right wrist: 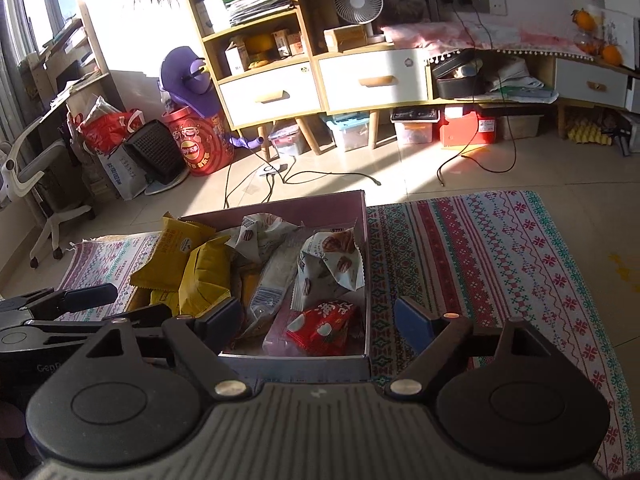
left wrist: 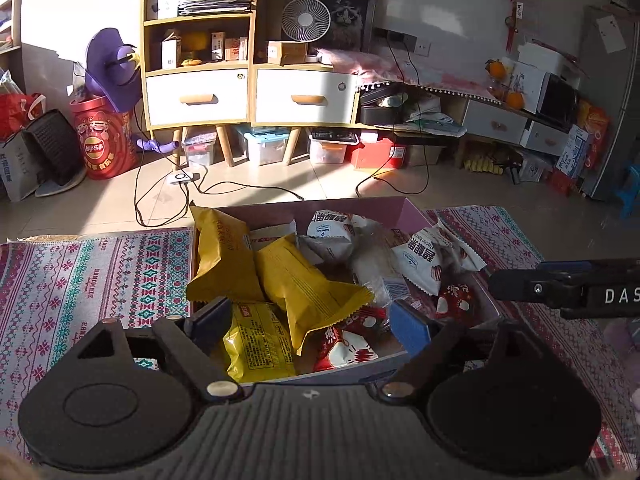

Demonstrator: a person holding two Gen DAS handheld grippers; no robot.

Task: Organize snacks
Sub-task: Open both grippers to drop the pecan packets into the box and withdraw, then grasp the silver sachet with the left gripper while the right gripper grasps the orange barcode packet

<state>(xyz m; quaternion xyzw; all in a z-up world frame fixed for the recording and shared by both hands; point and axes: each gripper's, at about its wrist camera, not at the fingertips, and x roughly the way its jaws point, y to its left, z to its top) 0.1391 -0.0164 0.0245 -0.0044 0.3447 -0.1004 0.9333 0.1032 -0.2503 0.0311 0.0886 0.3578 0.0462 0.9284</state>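
Both grippers, left [left wrist: 310, 322] and right [right wrist: 326, 322], are held wide open and empty above the box [right wrist: 366, 240] on the mat's [right wrist: 500, 264] middle; heaped packets [left wrist: 288, 280] could be spilled over its rim if nudged.

The left gripper [left wrist: 310, 322] hangs over the near end of an open box [left wrist: 360, 205] on a patterned cloth [left wrist: 80, 280], its jaws wide apart with nothing pressed between the pads. Below the gap lie a yellow packet [left wrist: 308, 292] and a red-and-white packet [left wrist: 348, 344]. Two more yellow packets [left wrist: 220, 248] fill the box's left side, one of them leaning on the far left corner. White packets [left wrist: 424, 260] sit on the right, with a small red one [left wrist: 456, 300] near them. The right gripper [left wrist: 568, 286] reaches in from the right edge, beside the box's right wall. Behind stands a shelf unit [left wrist: 248, 92] with a fan [left wrist: 306, 20] on it.
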